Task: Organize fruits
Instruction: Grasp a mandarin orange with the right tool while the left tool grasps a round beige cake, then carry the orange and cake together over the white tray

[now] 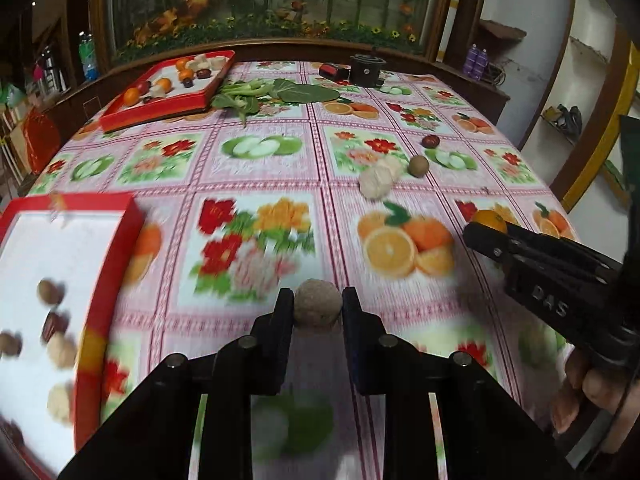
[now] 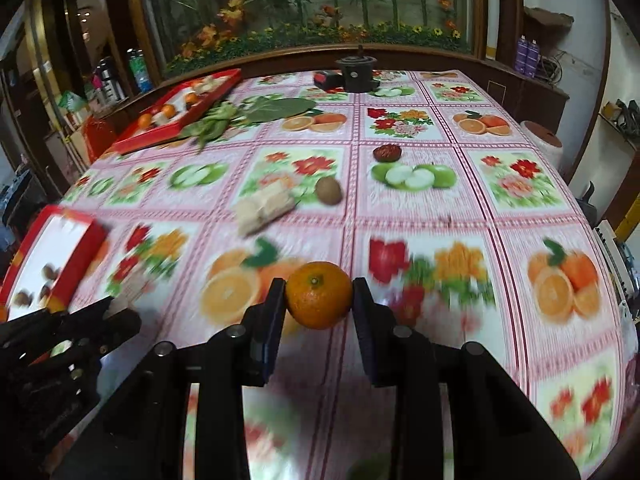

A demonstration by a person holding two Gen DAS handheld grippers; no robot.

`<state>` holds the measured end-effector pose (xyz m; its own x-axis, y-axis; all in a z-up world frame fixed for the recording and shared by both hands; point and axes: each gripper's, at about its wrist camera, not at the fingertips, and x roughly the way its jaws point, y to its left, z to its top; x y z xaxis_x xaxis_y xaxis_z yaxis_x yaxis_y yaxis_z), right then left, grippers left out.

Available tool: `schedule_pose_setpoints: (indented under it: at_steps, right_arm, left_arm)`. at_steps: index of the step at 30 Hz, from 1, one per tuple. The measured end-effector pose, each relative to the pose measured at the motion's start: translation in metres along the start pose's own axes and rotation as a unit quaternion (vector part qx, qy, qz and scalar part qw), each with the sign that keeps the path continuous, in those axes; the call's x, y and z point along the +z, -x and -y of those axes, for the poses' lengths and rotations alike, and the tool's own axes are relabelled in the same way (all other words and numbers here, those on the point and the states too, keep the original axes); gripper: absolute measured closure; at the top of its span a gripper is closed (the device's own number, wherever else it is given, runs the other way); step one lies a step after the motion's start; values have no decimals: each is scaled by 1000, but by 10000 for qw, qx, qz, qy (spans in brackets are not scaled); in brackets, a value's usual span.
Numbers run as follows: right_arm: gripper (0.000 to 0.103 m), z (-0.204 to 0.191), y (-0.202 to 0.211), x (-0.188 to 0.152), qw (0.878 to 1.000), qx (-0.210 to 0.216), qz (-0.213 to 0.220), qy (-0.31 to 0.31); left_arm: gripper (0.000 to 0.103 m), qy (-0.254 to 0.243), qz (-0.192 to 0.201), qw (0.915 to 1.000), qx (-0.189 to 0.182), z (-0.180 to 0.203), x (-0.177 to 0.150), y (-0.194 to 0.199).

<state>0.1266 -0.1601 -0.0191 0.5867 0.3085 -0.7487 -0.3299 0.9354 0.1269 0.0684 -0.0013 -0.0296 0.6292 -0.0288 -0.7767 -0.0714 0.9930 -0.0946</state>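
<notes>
1. Left gripper (image 1: 318,307) is closed on a round brown fruit (image 1: 318,309), above the desk (image 1: 248,168).
2. Right gripper (image 2: 319,295) clamps an orange (image 2: 319,295).
3. The near red tray (image 1: 108,276) lies left of both; the left gripper is nearer.

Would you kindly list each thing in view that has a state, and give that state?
Left gripper: shut on the brown fruit.
Right gripper: shut on the orange.
Near red tray: open, partly filled.
Far red tray: open, holding fruit.
Kiwi: loose on the tablecloth.
Dark red fruit: loose on the tablecloth.
Pale lumps: loose, side by side.
</notes>
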Motion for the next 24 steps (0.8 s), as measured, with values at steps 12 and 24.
schedule_pose_setpoints:
  at_steps: [12,24]
  right_arm:
    - [68,-35,75,-51,9990,142,417,16]
    - [68,-63,70,-63,9988,362,298,169]
  left_arm:
    - [79,95,229,9997,-83,-9,-28,39]
    - [80,420,138,9989,140,-39,-34,43]
